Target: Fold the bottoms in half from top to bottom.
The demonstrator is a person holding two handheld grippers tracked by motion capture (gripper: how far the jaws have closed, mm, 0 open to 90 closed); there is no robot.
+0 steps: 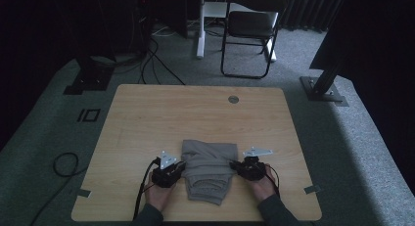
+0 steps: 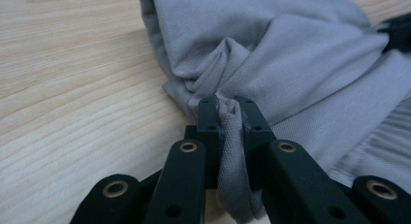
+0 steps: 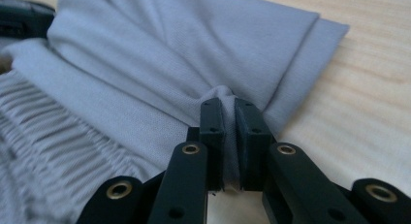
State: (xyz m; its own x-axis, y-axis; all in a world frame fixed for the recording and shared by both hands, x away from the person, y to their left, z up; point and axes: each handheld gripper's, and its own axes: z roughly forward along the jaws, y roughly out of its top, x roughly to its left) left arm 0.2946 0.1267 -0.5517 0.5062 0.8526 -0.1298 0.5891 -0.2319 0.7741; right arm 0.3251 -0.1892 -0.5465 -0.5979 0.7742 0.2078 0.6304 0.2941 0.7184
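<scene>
A folded grey garment with a ribbed elastic band lies on the wooden table, near its front edge. My left gripper pinches the cloth's left edge; in the left gripper view a fold of grey fabric is squeezed between the black jaws of the left gripper. At the garment's right edge my right gripper does the same, and the right gripper view shows the right gripper clamped on a bunched fold. Both hands rest low at the table, one on each side of the garment.
A round cable hole sits near the table's far edge. Beyond the table stand a folding chair and a white post. Cables trail on the carpet at left. A dark stand foot is at right.
</scene>
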